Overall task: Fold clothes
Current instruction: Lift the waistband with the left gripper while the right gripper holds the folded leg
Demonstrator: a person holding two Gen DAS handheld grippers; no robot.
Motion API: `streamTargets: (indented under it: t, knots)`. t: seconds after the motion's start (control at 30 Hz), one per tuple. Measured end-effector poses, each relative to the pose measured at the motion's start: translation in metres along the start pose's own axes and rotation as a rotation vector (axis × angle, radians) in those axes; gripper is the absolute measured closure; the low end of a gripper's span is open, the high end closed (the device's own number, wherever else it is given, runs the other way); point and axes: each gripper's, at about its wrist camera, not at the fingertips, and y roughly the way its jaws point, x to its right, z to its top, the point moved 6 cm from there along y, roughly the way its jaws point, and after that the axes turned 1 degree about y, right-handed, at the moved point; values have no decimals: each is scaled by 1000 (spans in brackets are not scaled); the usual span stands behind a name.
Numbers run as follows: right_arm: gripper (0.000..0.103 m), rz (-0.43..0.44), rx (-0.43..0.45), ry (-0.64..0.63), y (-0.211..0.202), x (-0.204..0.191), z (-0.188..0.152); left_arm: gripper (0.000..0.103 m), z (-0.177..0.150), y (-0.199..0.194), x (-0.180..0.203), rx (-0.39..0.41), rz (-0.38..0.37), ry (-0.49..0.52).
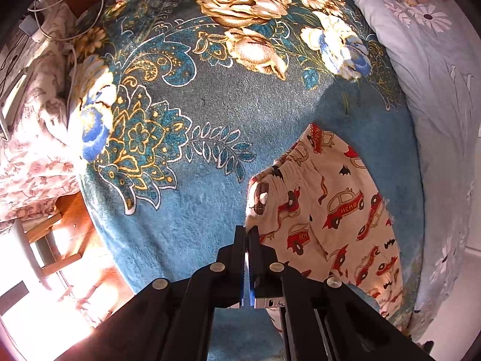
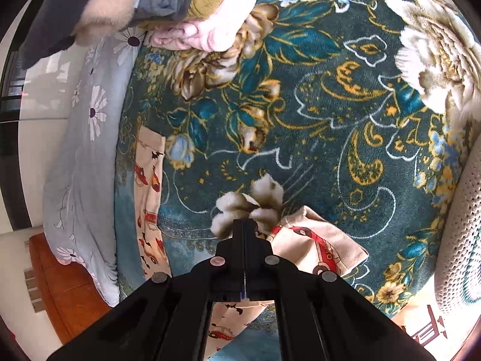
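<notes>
Cream pyjama trousers (image 1: 333, 207) printed with red cars lie on the teal floral blanket (image 1: 210, 105), waistband toward the far side. My left gripper (image 1: 248, 230) is shut, its fingertips pinching the near waistband corner of the trousers. In the right wrist view my right gripper (image 2: 244, 224) is also shut on the trousers (image 2: 315, 240). A bunched fold rises to the right of the fingers, and more cloth runs under them. Another strip of the same trousers (image 2: 150, 180) lies flat at the left, by the blanket's edge.
A grey-blue daisy quilt (image 1: 436, 75) borders the blanket. Pink floral bedding (image 1: 33, 150) and a white cable (image 1: 72, 30) lie at the left, above a wooden stool (image 1: 60, 240). A pile of clothes (image 2: 186, 3) sits at the far end, a cream knitted item (image 2: 463, 225) at the right.
</notes>
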Motion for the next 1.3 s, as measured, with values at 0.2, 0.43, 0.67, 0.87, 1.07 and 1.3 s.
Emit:
streamTargets:
  t: [0.2, 0.43, 0.67, 0.87, 1.07, 1.3]
  knots:
    - [93, -72, -78, 137, 30, 65, -36, 101, 7, 11, -7, -26, 22, -7]
    - [55, -79, -92, 261, 45, 106, -59, 101, 12, 17, -4, -48, 50, 21]
    - [84, -75, -57, 308, 64, 96, -49, 101, 16, 20, 4, -66, 73, 76]
    - [98, 37, -10, 244, 53, 42, -29, 101, 23, 22, 9, -84, 25, 76]
    - [98, 173, 42, 162, 38, -46, 7, 101, 39, 11, 32, -88, -105, 9]
    - [98, 223, 59, 77, 53, -160, 45, 101, 64, 6, 75, -113, -227, -53]
